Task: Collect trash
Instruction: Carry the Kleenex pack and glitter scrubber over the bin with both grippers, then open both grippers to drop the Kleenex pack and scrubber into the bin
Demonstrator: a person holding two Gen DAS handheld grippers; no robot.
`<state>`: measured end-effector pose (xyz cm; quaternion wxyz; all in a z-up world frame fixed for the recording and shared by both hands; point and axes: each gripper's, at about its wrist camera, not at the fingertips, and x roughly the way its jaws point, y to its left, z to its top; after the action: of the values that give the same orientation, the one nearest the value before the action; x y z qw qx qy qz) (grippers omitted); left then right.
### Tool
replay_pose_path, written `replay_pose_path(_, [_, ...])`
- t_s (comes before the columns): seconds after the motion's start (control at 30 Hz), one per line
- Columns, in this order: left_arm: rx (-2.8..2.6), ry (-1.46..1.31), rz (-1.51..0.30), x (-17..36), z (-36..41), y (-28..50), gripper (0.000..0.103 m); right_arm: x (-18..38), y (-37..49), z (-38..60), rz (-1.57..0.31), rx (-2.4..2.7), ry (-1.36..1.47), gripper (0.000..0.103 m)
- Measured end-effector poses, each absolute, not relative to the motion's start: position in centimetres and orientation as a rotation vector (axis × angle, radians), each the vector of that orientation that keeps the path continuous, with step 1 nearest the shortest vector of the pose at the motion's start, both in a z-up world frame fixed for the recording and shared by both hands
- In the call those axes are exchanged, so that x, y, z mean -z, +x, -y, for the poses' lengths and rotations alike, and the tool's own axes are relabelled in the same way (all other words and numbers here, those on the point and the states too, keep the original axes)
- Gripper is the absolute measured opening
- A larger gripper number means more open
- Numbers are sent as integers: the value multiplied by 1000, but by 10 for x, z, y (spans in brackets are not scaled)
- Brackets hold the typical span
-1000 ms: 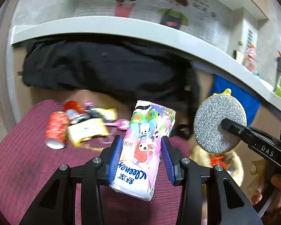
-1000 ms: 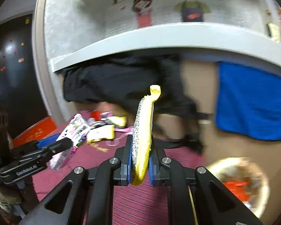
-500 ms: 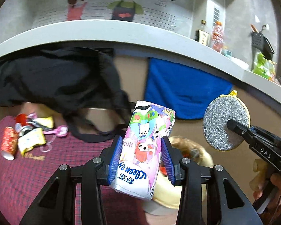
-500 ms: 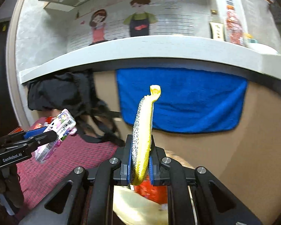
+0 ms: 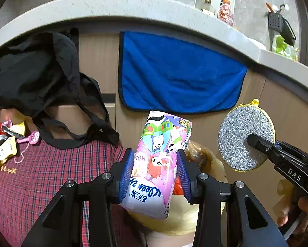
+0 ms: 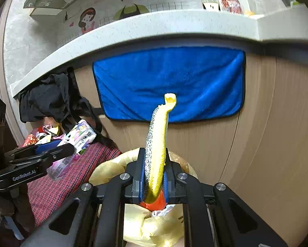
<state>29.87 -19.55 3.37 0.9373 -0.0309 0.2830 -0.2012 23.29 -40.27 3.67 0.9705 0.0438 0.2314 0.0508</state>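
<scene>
My left gripper (image 5: 155, 171) is shut on a pink cartoon-printed tissue pack (image 5: 160, 156), held upright over the trash bin lined with a yellowish bag (image 5: 205, 164). The right gripper (image 6: 154, 175) is shut on a round scouring pad (image 6: 157, 144), silver-glitter on one side and yellow on the other, held edge-on above the same bin (image 6: 112, 164). In the left wrist view the pad (image 5: 245, 138) shows its glitter face at the right. Red trash (image 6: 154, 203) lies inside the bag. More trash, a red can and wrappers (image 5: 4, 142), stays on the plaid cloth at the far left.
A red plaid cloth (image 5: 41, 177) covers the surface left of the bin. A black bag (image 5: 41, 72) and a blue towel (image 5: 178, 78) hang under a grey counter edge (image 5: 133, 6). A beige cabinet front (image 6: 267, 133) stands behind the bin. A hand (image 5: 306, 205) holds the right gripper.
Both grippers swept rightward from over the plaid cloth to above the bin, carrying the tissue pack and the pad. The trash pile slid to the far left edge of view.
</scene>
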Motion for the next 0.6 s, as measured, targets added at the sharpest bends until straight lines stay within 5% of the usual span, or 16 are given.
replay_pose_path(0.47, [431,-92,-672,2,212,330,43,-5,251,414,-528,-109,127,13])
replay_pose_path(0.57, [512,-158,-703,5,209,341,50,-2,252,414,-514,-121,137,17])
replay_pose_path(0.6, [538,-184,-730,6,208,346,54,0,254,414,-516,-122,139,27])
